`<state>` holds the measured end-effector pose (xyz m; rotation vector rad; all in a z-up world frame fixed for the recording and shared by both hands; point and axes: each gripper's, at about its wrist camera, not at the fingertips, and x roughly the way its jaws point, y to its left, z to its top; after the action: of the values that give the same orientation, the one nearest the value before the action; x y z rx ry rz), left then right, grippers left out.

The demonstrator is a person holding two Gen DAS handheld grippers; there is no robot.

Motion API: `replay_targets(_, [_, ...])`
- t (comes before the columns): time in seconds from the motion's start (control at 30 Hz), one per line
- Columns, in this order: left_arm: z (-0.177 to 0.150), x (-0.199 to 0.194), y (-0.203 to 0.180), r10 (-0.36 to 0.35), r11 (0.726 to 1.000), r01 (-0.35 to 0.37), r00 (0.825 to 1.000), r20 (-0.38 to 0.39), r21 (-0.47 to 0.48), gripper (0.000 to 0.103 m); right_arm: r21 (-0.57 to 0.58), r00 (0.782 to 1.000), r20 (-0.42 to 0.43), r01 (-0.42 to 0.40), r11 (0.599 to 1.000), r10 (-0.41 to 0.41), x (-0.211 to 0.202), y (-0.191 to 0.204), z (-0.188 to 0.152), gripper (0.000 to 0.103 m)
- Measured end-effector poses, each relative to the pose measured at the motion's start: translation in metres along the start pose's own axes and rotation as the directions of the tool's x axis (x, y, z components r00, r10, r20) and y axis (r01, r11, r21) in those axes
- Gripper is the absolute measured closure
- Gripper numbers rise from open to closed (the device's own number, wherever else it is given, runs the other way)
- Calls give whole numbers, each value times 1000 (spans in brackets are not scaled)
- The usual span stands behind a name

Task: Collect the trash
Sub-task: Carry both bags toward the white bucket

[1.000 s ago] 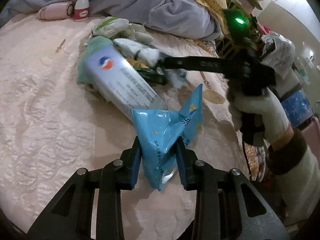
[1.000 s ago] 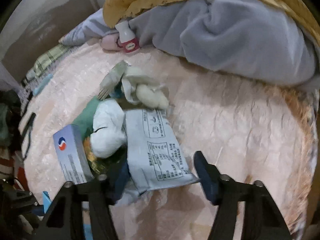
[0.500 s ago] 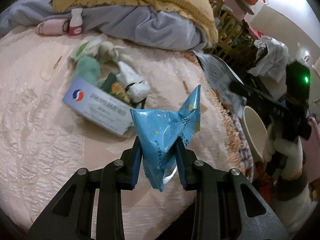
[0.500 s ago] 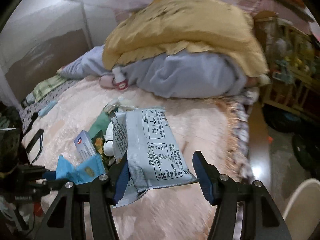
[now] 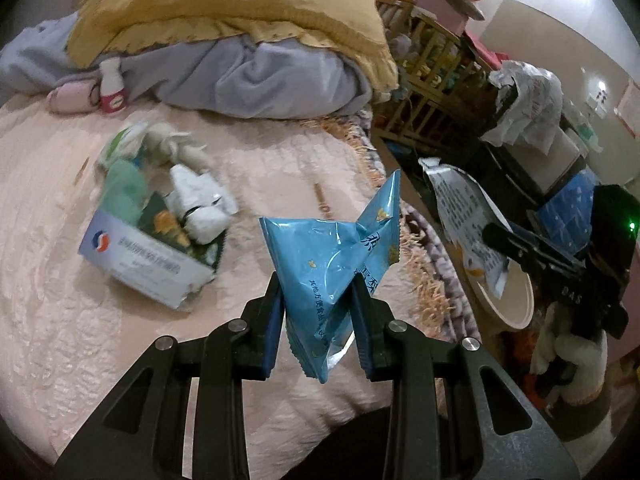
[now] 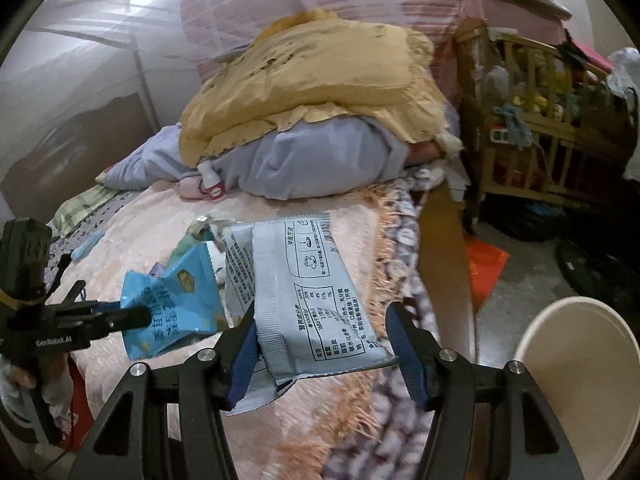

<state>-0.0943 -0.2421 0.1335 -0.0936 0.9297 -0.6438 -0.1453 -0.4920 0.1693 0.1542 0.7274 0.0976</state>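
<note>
The left gripper (image 5: 318,322) pinches a blue snack wrapper (image 5: 336,256) above the bed (image 5: 60,320); the right gripper (image 6: 326,354) carries a grey sachet (image 6: 312,304) near the beige bin (image 6: 576,384) on the right. Dropping looks next: each must get over the rim.

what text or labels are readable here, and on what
"GenRobot.AI": on the left gripper body, right wrist view.
"DAS": on the right gripper's body, left wrist view.
"冲泡方法": on the grey wrapper, above its cup icons.
Grey wrapper's nutrition table: too small to read reliably.
Blue wrapper: large Chinese characters, crumpled, not legible with confidence.
White box: red-blue logo, text line blurred.
Small bottle: label unreadable.
</note>
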Motion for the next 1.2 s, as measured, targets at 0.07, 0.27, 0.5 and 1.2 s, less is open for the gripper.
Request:
replay_targets(0.07, [3,3,-9,-2,1000,2,1000,1,15,74,7,1000,1,18,1000,-18,-6,-8,-3,44])
replay_targets(0.27, [13,17,-42,-9,997,10,1000,-5,72,74,50,998,14,67,996,-68,-26,-35,-13,44])
replay_targets(0.5, [23,38,-82,-31,989,35,999,-29,143,74,105,991,13,130,986,-132,-48,-72,-26,44])
replay_targets(1.2, [25,129,-236,-160,950,204,969,-189,238,74,344,925,-66,374,862,-375,-112,-200,-80,44])
